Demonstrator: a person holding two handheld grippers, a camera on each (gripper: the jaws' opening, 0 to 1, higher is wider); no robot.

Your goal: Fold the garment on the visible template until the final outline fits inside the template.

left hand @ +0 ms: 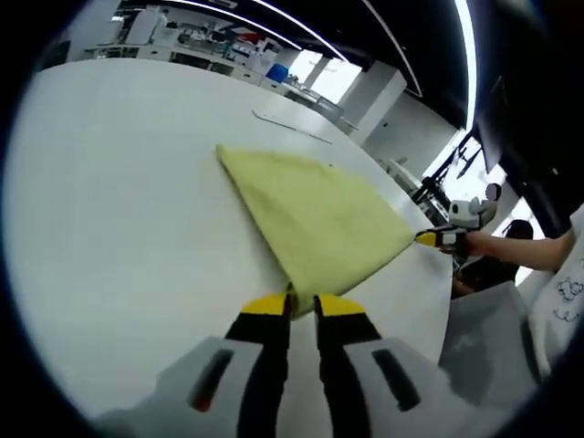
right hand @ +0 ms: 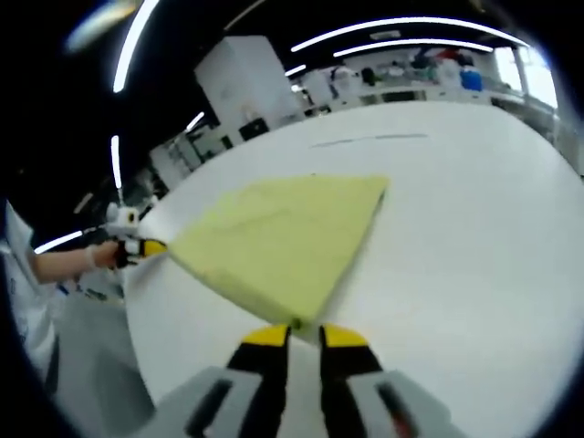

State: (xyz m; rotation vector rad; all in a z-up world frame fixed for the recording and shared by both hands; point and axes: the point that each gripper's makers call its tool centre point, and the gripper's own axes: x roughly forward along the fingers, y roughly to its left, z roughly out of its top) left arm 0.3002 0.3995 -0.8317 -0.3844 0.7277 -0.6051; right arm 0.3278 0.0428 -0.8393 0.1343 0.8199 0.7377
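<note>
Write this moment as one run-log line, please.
left gripper: shut on yellow garment corner | right gripper: shut on other corner | white table: garment folded

Both views look low across the table (left hand: 109,228), sharing the garment (left hand: 315,219).

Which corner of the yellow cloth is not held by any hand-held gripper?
The far corner of the yellow cloth, lying free on the white table. The left hand-held gripper and right hand-held gripper pinch the other two.

A: left tongs (left hand: 302,305) look?
B: black jaws, yellow tips, grey housing with dark slots, one red-edged.
A: right tongs (right hand: 304,335)?
B: same build, red mark on right slot. Person's white sleeve (left hand: 573,274) has small dark print.
</note>
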